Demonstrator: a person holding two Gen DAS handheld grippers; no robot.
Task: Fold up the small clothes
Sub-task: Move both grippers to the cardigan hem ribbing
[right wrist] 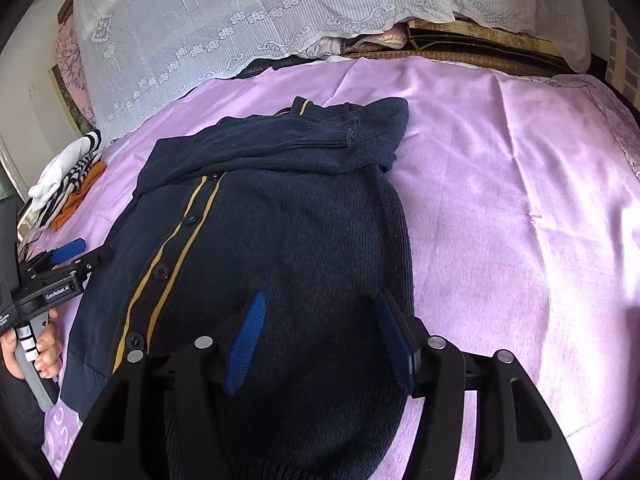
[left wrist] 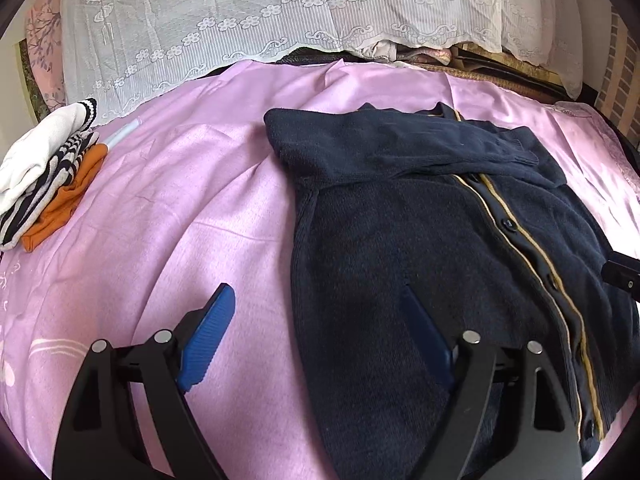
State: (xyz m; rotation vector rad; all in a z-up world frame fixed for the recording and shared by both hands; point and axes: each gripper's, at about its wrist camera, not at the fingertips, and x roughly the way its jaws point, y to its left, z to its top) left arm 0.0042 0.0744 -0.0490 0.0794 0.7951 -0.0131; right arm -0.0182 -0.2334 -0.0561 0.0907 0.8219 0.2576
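A navy knitted cardigan [left wrist: 420, 208] lies flat on a pink bedsheet [left wrist: 180, 208], button side up. Its placket, edged with two tan stripes [right wrist: 176, 236], is fastened with dark buttons. Both sleeves are folded across the chest, one over the other, with the ribbed cuffs [right wrist: 332, 134] lying near the collar end. The garment sits near the middle of the sheet, its hem towards the cameras.

The left gripper [left wrist: 316, 336] hangs over the cardigan's edge. Its fingers stand wide apart: one blue pad [left wrist: 208, 340] is above bare sheet, the other above the knit. Nothing is held between them. In the right wrist view the same tool [right wrist: 68, 256] appears at the garment's far side, with a hand [right wrist: 40, 348] around its grey handle.

The right gripper [right wrist: 320, 340] hangs over the lower body of the cardigan. Its fingers are parted, both pads over the knit, with no fabric caught between them. Whether the pad tips touch the cloth cannot be determined.

A small stack of folded clothes [left wrist: 44, 176], white, striped and orange, lies at the left edge of the sheet, well apart from the cardigan. A white lace cloth [left wrist: 260, 12] covers the bedding piled behind.
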